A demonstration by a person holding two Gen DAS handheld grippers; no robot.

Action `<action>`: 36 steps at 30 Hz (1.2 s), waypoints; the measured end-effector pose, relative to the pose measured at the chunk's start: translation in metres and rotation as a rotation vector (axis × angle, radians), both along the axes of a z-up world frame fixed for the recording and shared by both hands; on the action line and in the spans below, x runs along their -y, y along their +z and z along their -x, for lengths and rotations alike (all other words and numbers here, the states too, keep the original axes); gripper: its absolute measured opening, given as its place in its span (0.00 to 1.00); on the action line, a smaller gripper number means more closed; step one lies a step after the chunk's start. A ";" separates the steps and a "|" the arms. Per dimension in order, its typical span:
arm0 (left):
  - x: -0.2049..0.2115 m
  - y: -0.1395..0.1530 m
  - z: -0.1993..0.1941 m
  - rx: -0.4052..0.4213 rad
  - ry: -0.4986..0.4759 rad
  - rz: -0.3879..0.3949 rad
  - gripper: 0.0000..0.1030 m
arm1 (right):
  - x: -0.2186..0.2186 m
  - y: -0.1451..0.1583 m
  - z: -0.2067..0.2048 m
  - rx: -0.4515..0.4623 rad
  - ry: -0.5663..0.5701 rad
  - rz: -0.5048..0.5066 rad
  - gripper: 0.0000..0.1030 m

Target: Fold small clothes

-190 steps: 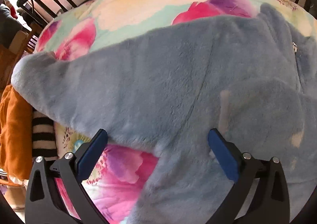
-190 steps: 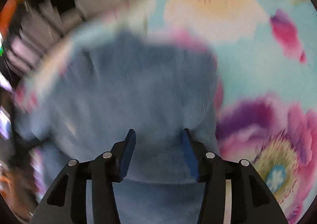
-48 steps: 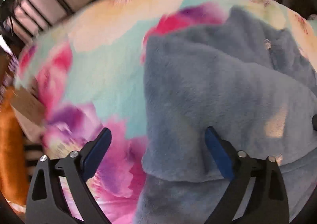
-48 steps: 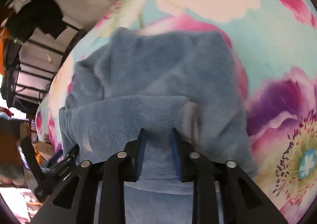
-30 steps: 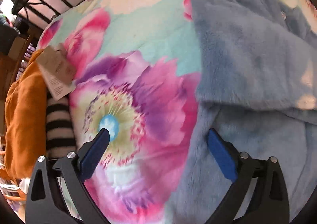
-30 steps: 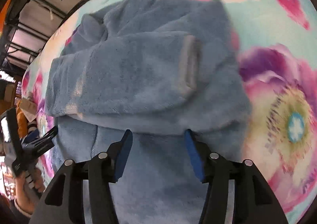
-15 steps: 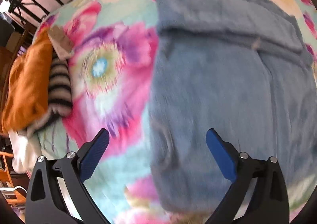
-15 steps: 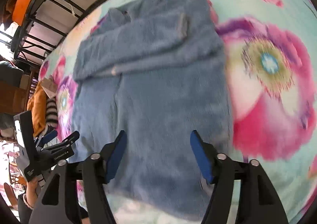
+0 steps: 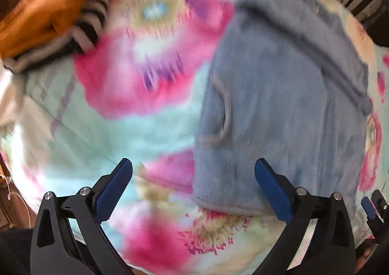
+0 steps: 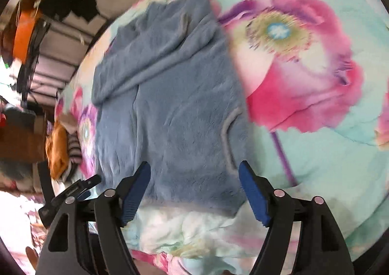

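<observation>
The left gripper (image 9: 193, 181) hangs with jaws wide and empty. The right gripper (image 10: 194, 183) has just been opening, nothing between its ribbed blue pads. Past them lies the plush blue fleece garment (image 10: 170, 104), sleeves folded across, on a smooth floral bedspread (image 10: 316, 129). At ten o'clock in the left view sits a crumpled orange cloth (image 9: 46, 5).

Left claw (image 9: 193, 177) gapes wide, right claw (image 10: 194, 177) just spread (both empty)

A lived-in bedroom at home: a bed under a flowered quilt (image 10: 316, 129) in turquoise and pink, folded clothes piled at its edge, an orange garment (image 9: 46, 5) over a striped one (image 9: 90, 19), and dark clothes (image 10: 65, 2) hanging by a plain wall.
</observation>
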State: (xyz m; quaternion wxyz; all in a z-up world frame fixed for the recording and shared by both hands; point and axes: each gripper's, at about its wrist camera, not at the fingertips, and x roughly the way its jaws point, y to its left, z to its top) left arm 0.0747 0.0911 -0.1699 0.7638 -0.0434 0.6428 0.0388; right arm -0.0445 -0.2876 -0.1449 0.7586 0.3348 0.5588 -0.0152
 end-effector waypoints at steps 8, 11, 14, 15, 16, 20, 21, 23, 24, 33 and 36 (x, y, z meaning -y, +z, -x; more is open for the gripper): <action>-0.005 -0.035 -0.009 -0.118 0.009 0.081 0.93 | 0.009 -0.044 -0.001 -0.135 -0.045 -0.070 0.74; -0.004 -0.040 -0.012 -0.120 -0.004 0.100 0.86 | 0.009 -0.048 0.004 -0.139 -0.045 -0.070 0.73; -0.003 -0.044 -0.004 -0.111 -0.009 0.107 0.80 | 0.001 -0.051 0.006 -0.140 -0.023 -0.044 0.73; -0.009 -0.049 -0.007 -0.108 -0.012 0.114 0.76 | -0.001 -0.050 0.007 -0.137 -0.012 -0.033 0.73; -0.013 -0.047 -0.007 -0.105 -0.015 0.122 0.71 | -0.002 -0.050 0.006 -0.136 -0.006 -0.028 0.73; 0.002 -0.042 0.002 -0.078 -0.042 0.180 0.49 | -0.004 -0.050 0.006 -0.132 0.007 -0.005 0.71; 0.004 -0.041 0.002 -0.075 -0.049 0.194 0.41 | -0.005 -0.049 0.006 -0.128 0.009 -0.002 0.68; 0.009 -0.043 0.003 -0.075 -0.066 0.188 0.40 | -0.005 -0.048 0.005 -0.124 0.011 -0.007 0.67; 0.010 -0.047 0.002 -0.080 -0.068 0.178 0.43 | -0.005 -0.048 0.005 -0.124 0.013 -0.008 0.67; 0.026 -0.051 -0.006 -0.056 -0.090 0.169 0.22 | -0.010 -0.050 0.006 -0.123 0.043 0.037 0.46; 0.033 -0.048 -0.007 -0.038 -0.108 0.151 0.17 | -0.007 -0.050 0.006 -0.113 0.028 -0.011 0.23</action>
